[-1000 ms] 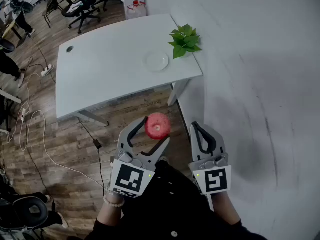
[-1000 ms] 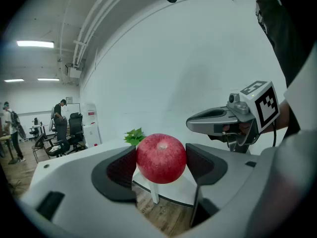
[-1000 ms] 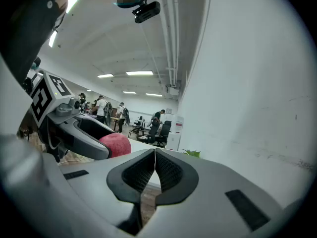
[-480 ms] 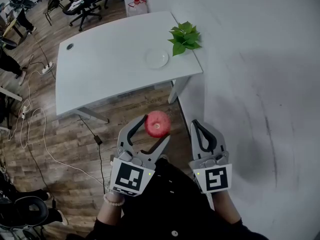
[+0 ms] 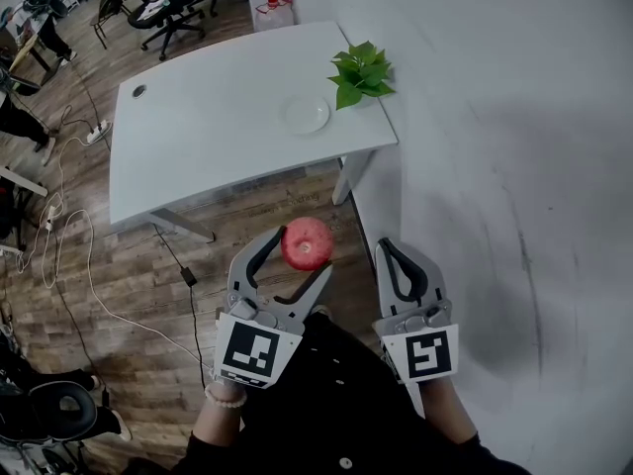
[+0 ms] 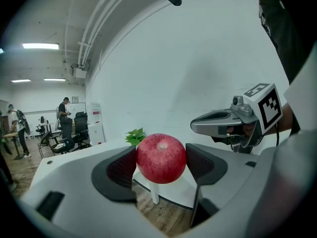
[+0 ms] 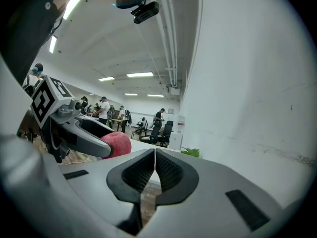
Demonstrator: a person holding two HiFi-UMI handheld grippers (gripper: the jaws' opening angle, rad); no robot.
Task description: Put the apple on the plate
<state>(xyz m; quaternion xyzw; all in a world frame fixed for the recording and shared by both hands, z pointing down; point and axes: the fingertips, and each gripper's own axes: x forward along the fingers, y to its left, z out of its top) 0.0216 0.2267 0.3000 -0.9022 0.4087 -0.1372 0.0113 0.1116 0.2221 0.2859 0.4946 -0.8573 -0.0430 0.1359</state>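
The apple [image 5: 308, 243] is gripped on both sides by the left claw [image 5: 296, 258] and is carried in the air over the wooden floor [image 5: 129, 295], well apart from the desk [image 5: 198, 137]. The step in hand is judged to be the carry toward the plate [image 5: 306, 116], which lies empty near the desk's right edge, just beside the plant [image 5: 361, 73] at the far right corner. The next move is expected to call for the apple to be brought forward over the desk, lowered onto the plate, and only then let go. The right claw [image 7: 155, 175] is clenched on nothing and is held beside the left one. The plate and the gap to be crossed are shown only in the head view. The pads pressed against the apple's flanks are shown plainly in the left gripper view, where the plate cannot be made out. The meeting of the right jaws is confirmed only in the right gripper view.
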